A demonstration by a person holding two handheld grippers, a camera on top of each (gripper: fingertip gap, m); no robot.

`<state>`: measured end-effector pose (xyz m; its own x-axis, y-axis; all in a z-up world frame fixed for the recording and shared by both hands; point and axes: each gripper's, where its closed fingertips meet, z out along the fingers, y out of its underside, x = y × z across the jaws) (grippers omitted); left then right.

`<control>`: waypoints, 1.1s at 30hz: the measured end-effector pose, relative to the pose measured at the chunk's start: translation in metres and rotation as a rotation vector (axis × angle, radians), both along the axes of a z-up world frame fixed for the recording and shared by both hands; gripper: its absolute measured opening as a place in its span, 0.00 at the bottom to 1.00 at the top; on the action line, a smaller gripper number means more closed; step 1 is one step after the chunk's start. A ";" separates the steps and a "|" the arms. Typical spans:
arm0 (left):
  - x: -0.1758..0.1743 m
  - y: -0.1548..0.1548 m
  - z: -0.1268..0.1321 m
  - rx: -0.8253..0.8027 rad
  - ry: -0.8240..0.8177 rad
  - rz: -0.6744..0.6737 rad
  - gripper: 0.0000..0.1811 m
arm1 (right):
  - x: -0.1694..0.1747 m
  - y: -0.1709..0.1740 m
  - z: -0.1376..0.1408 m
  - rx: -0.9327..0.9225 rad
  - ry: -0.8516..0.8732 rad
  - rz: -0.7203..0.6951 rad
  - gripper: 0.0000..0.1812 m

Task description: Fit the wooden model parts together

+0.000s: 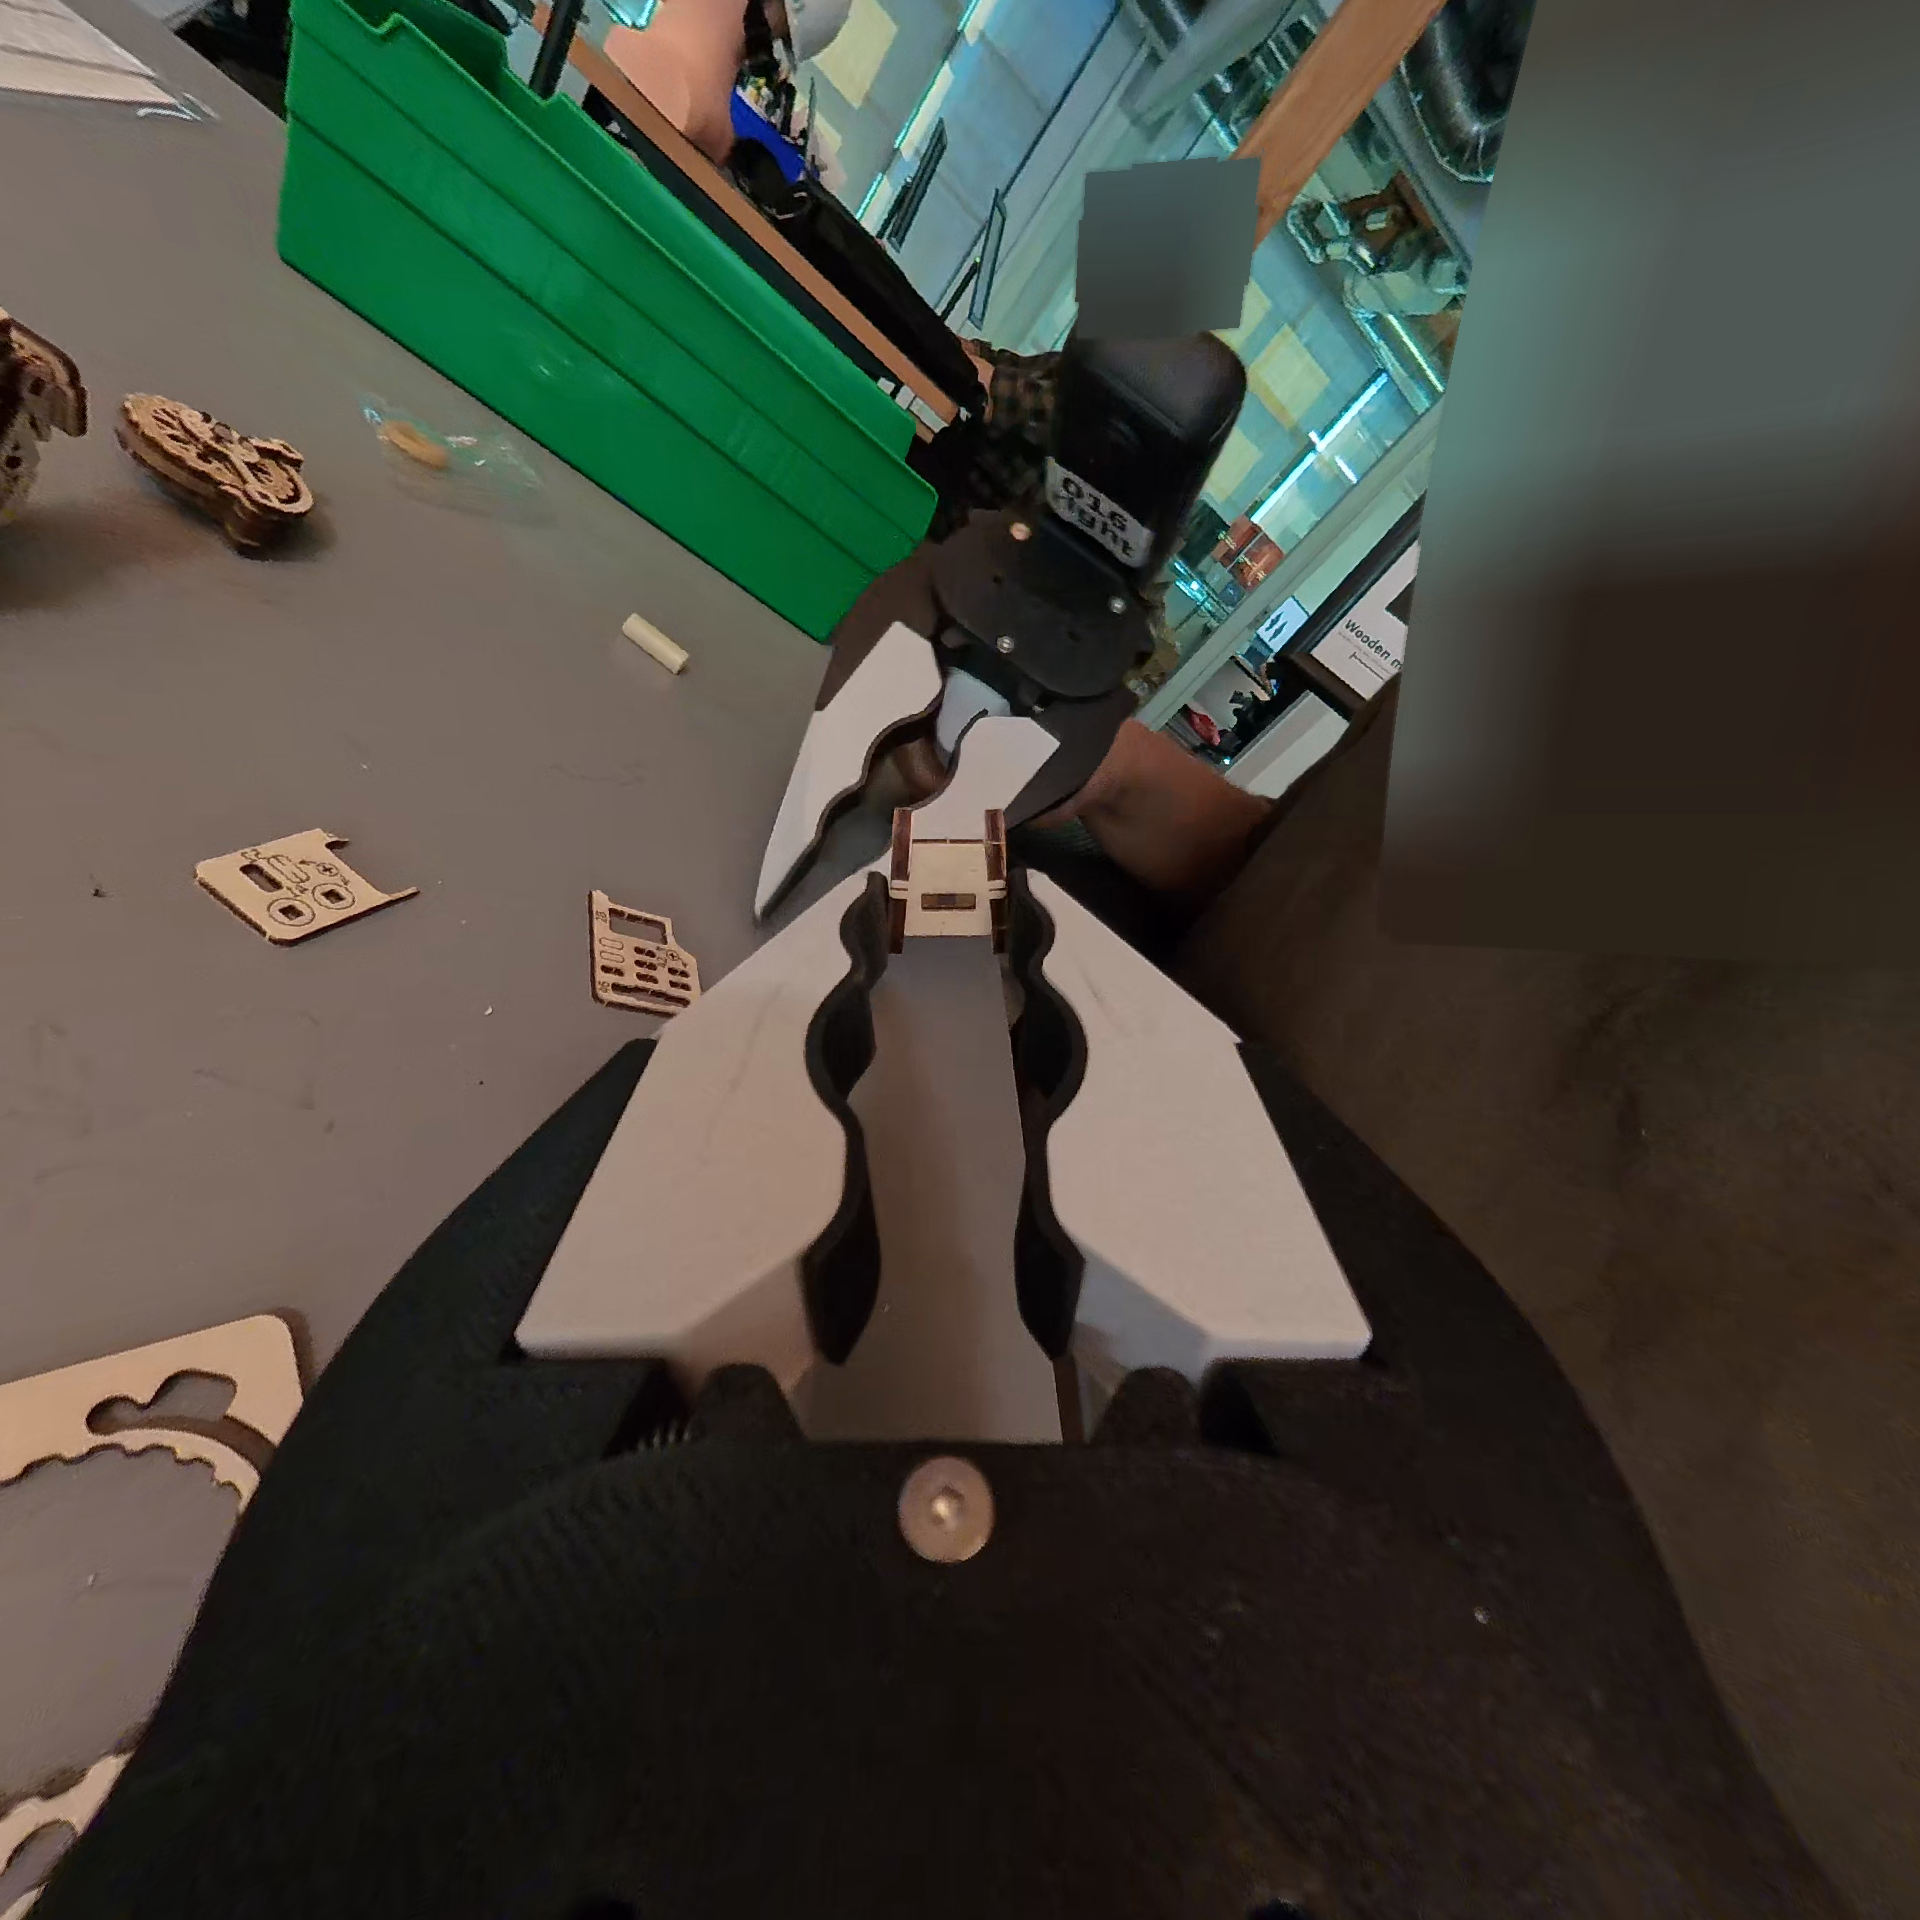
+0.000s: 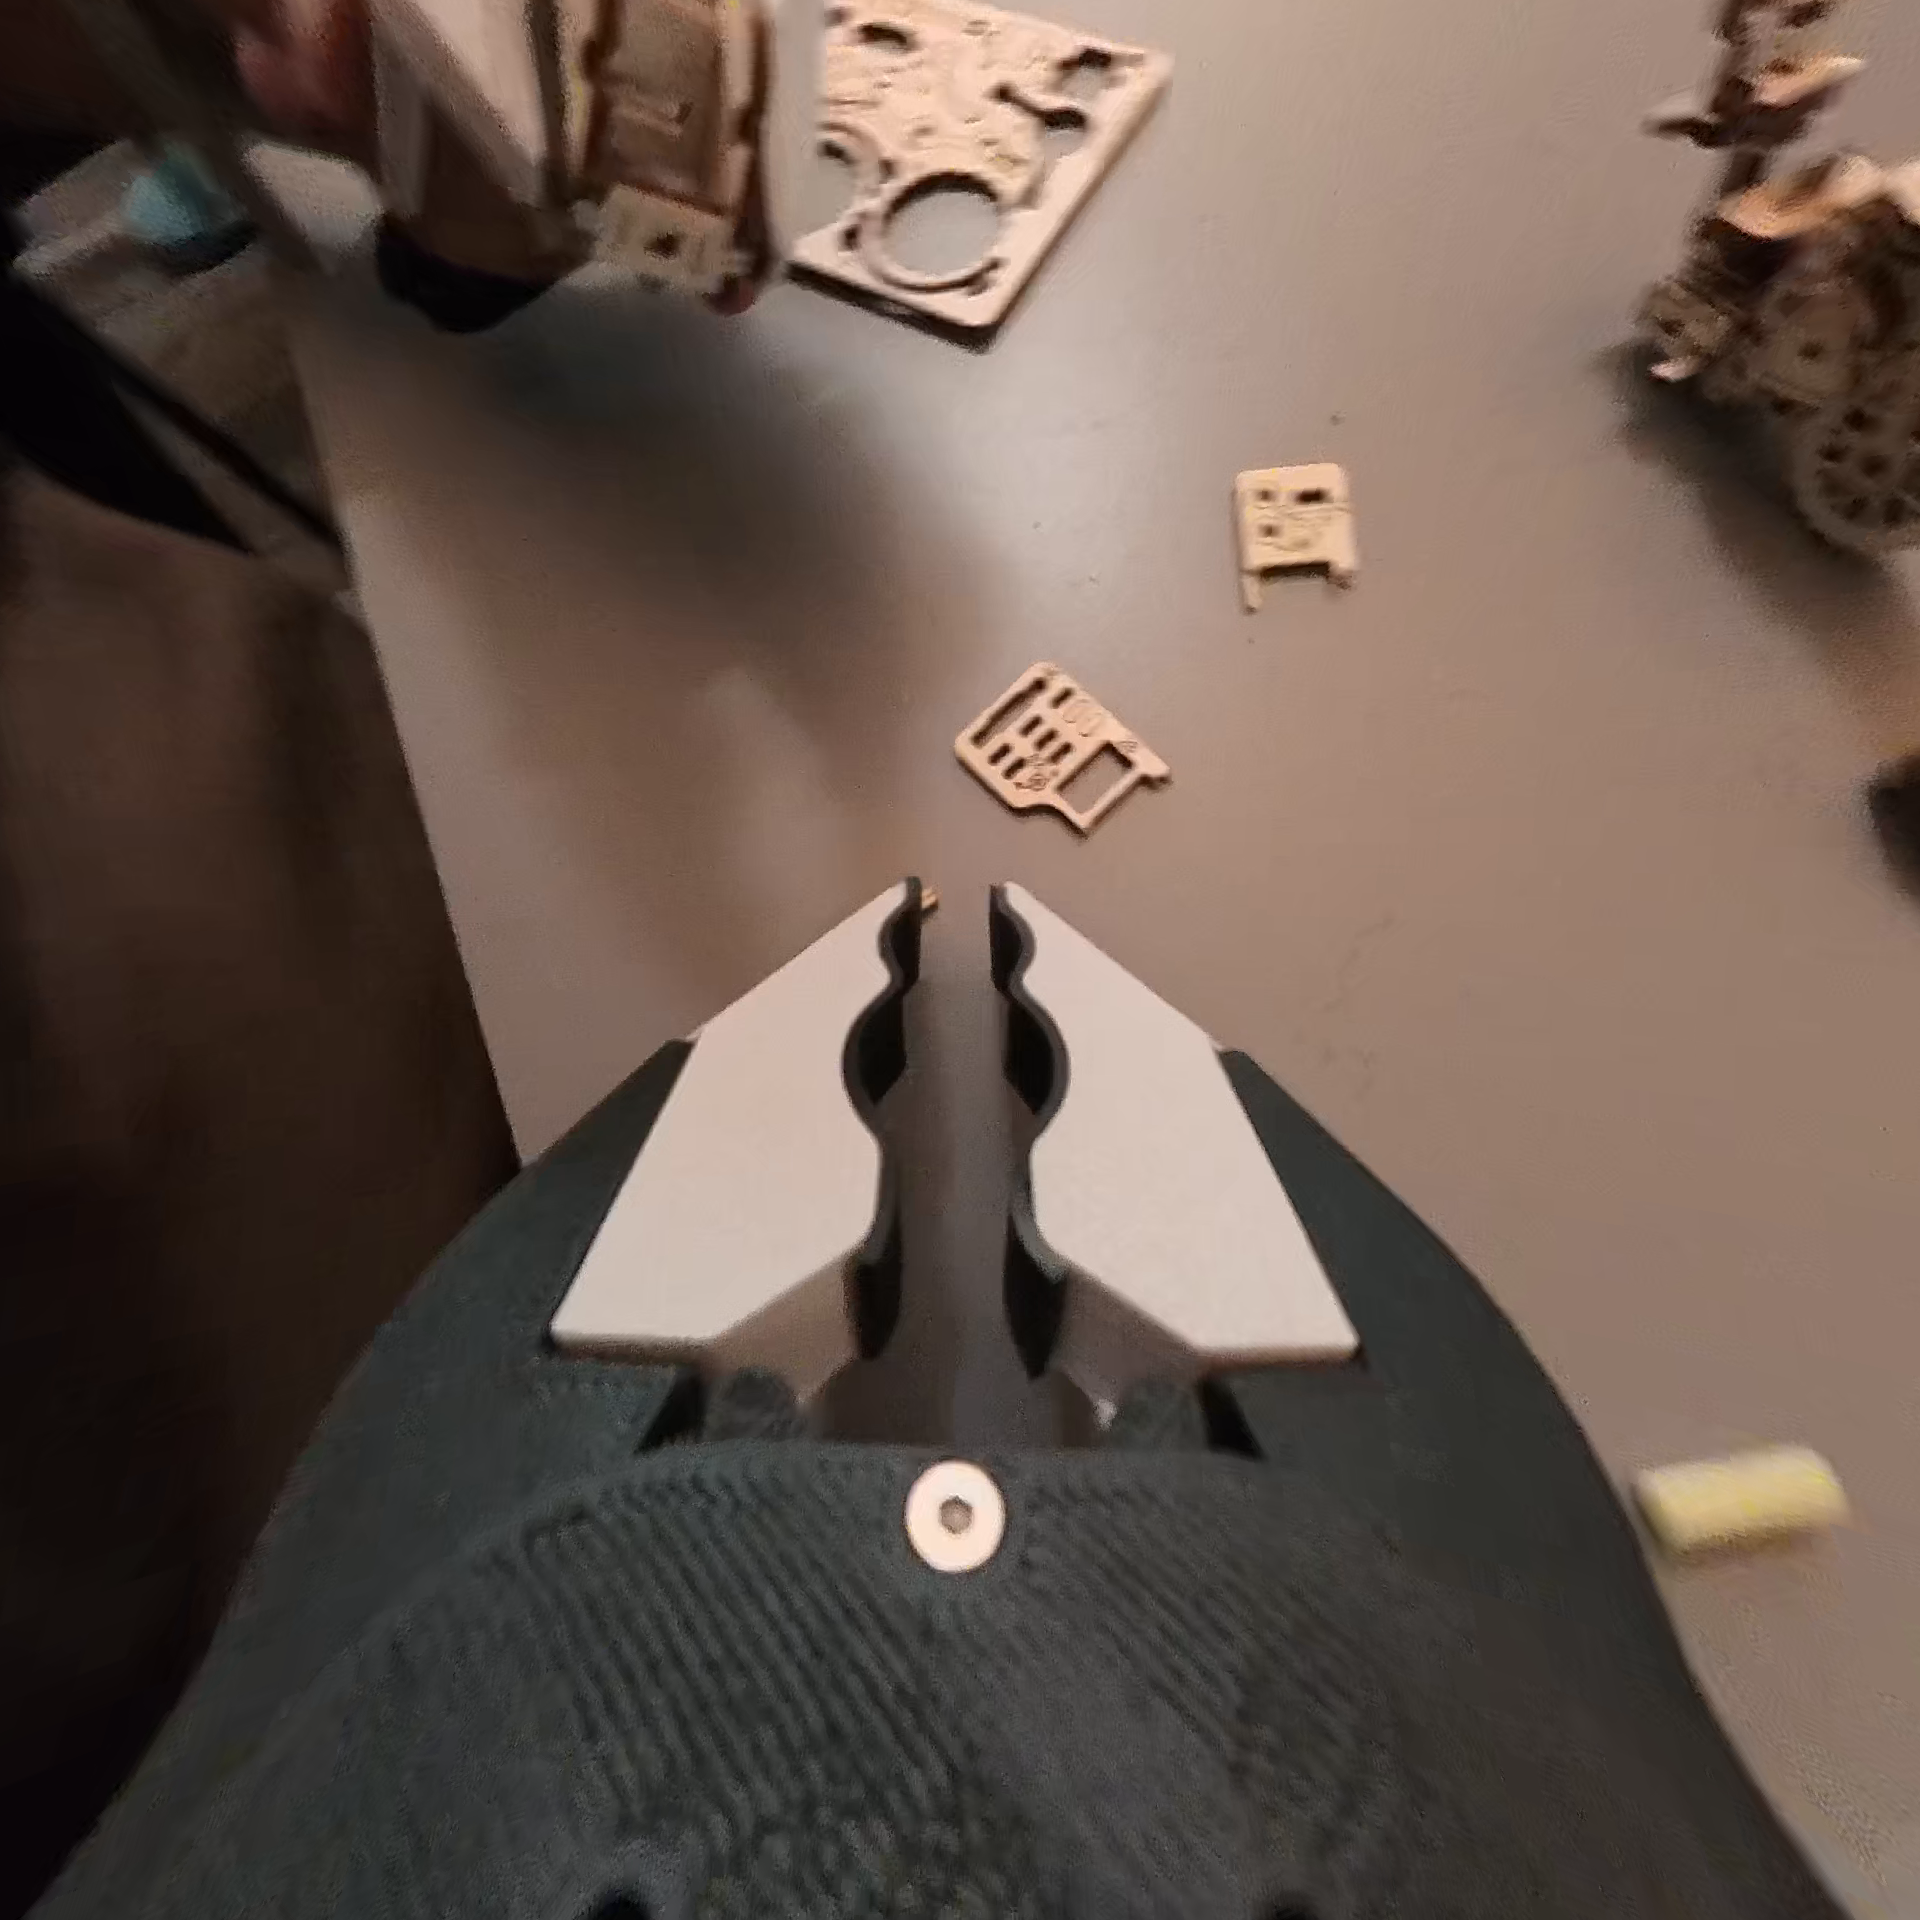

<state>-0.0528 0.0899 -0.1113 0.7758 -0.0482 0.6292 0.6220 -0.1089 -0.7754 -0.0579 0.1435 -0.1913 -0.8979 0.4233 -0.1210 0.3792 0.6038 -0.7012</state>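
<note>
Two grippers. Left wrist view: left gripper [image 1: 943, 902] clamps small wooden assembly [image 1: 948, 885] at fingertips, above grey table [image 1: 395, 727] edge; right gripper [image 1: 914, 821] just beyond assembly. Green bin [image 1: 582, 312] farther back on table. Right wrist view: right gripper [image 2: 956, 904] narrowly parted, nothing clearly held; loose wooden part [image 2: 1060, 753] on table just beyond fingertips.

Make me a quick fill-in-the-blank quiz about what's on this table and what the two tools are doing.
1. The left tool grips a small wooden ____.
2. The big bin at the table's far side is ____.
3. The two loose flat wooden pieces lie on the ____ table.
4. The right tool holds ____.

Missing words: assembly; green; grey; nothing
</note>
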 end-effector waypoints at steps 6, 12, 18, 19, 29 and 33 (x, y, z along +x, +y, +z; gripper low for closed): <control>-0.003 0.001 -0.002 0.003 -0.017 0.004 0.12 | 0.006 0.004 0.006 0.068 0.047 -0.341 0.11; 0.004 0.003 -0.001 0.003 -0.012 -0.030 0.12 | 0.008 0.002 -0.012 0.102 0.063 -0.396 0.11; 0.006 -0.001 0.003 0.013 -0.003 -0.033 0.12 | 0.003 -0.004 -0.012 0.097 0.121 -0.382 0.01; 0.005 -0.001 0.003 0.017 -0.006 -0.035 0.12 | 0.002 -0.003 -0.012 0.098 0.125 -0.383 0.01; 0.006 -0.003 0.002 0.021 -0.020 -0.045 0.12 | 0.001 -0.001 -0.011 0.078 0.141 -0.370 0.07; 0.005 -0.002 0.001 0.019 -0.024 -0.046 0.12 | 0.001 0.000 -0.012 0.056 0.118 -0.381 0.07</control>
